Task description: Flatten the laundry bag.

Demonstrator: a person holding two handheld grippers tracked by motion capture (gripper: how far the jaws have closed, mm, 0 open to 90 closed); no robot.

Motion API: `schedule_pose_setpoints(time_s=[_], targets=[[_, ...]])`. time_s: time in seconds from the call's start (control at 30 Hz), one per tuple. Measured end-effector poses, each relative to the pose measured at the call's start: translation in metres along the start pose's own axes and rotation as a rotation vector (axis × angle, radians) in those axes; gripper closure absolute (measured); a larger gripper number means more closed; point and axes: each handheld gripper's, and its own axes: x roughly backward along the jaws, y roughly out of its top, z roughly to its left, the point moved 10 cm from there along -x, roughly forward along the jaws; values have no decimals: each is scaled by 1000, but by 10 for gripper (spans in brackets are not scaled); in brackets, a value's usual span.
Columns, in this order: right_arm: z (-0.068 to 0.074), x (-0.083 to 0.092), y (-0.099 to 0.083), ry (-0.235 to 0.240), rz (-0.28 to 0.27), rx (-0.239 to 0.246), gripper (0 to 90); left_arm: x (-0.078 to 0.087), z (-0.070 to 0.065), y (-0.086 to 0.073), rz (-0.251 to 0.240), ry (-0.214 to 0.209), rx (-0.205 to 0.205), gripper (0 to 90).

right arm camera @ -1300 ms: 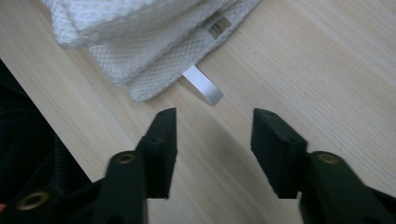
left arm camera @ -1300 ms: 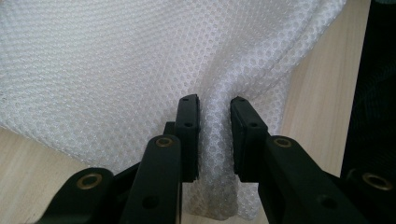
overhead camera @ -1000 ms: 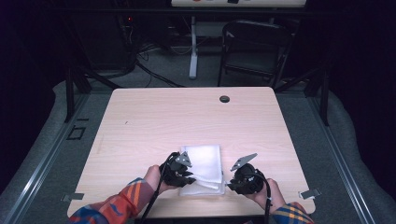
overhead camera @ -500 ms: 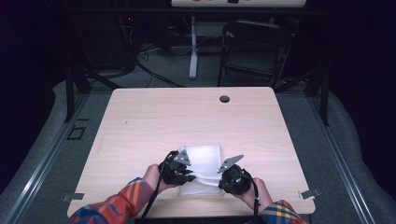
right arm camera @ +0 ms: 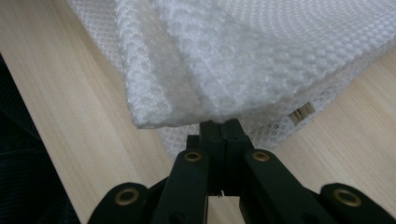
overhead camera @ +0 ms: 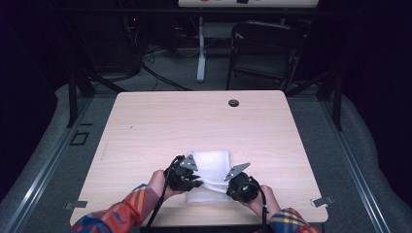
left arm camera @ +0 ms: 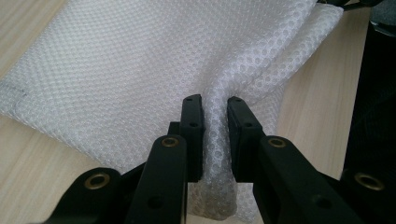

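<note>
On the worktop: a white mesh cloth [overhead camera: 210, 171] lies folded near the person's edge of the worktop [overhead camera: 160, 126], between the two hands.
Cloth look: soft netting with tiny holes, in a few layers — the near part is lifted and bunched.
Left gripper [left arm camera: 215, 119]: its fingers [left arm camera: 192, 135] pinch a bunched fold of the cloth; the fold stands up between them, so they are closed on it.
Right gripper [right arm camera: 219, 130]: its fingers [right arm camera: 209, 140] have just been closing and now sit tight together at the cloth's near edge. A thin bit of mesh looks caught between them, under the thick folded corner that hangs over.
Step in hand: I think both hands are taking hold of the near edge to fold or lift the cloth.
How to do it well: keep both grips firm and lift both sides together, so the layers stay even. Move slowly — mesh is slippery and floppy.
Watch out: the right grip may hold just one thin layer, so the rest could slide away. Pulling the hands apart too hard would stretch the fold crooked.
</note>
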Motion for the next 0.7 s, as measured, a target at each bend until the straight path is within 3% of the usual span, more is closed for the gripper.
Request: schedule_pose_setpoints(time_s=[0.1, 0.2, 0.47, 0.53, 0.7], targets=[[1, -3, 2, -7, -23, 10, 900, 0, 1, 0, -4, -1, 6, 786], [2, -7, 0, -7, 4, 19, 900, 1, 2, 1, 0, -2, 9, 787], [3, -14, 2, 13, -27, 52, 900, 1, 10, 7, 0, 14, 48, 793], [4, -14, 1, 2, -10, 71, 900, 2, 13, 10, -3, 19, 52, 793], [4, -15, 2, 4, -35, 60, 900, 4, 19, 15, -17, 27, 77, 793]])
